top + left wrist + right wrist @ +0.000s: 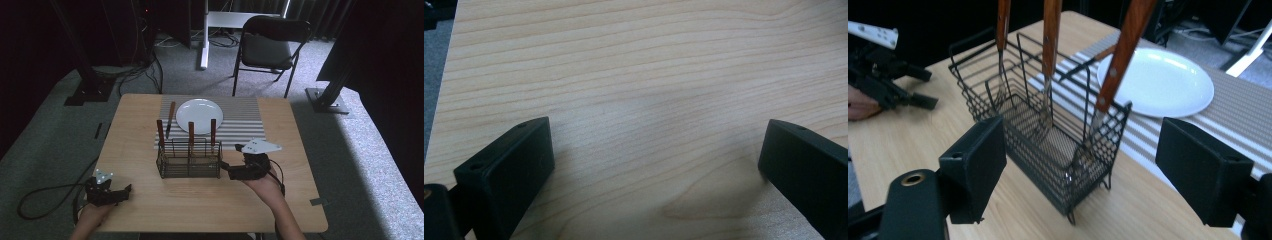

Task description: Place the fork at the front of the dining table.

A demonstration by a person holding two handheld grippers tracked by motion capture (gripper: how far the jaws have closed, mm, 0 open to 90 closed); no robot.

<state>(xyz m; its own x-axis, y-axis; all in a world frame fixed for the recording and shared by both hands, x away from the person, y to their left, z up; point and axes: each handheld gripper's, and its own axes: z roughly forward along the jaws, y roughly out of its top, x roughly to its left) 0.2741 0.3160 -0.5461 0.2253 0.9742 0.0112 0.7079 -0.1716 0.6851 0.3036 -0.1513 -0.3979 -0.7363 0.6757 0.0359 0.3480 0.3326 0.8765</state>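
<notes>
Two hand-held grippers work over a pale wood-grain counter (pixel 150 210). At the near left corner, the left hand-held gripper (pixel 126 189) rests low on the bare wood, released, its two blocky black jaws spread wide with nothing between them; the left gripper view shows plain board in the gap.

At the centre stands one black wire-mesh basket (pixel 188 161), rectangular, with open rod rails above honeycomb mesh walls. Three wooden-handled utensils stand upright in it: one at the left (pixel 160 131), one in the middle (pixel 191 132), one at the right (pixel 213 129), their reddish-brown handles rising above the rim. In the right gripper view, fork tines show on at least two of them; the third end is hard to make out through the mesh. A fourth wooden-handled utensil (pixel 170 118) lies flat behind the basket on one striped grey-and-white placemat (pixel 240 122), just left of one round white plate (pixel 199 116).

The right hand-held gripper (pixel 226 167) sits just beside the basket's right end, pointing at it, released: its jaws stand wide apart, framing the basket's near corner in its own view without touching it. A grey three-cornered plate (pixel 260 147) tops this gripper.

Beyond the counter, one dark folding chair (pixel 270 47) stands on grey carpet.
</notes>
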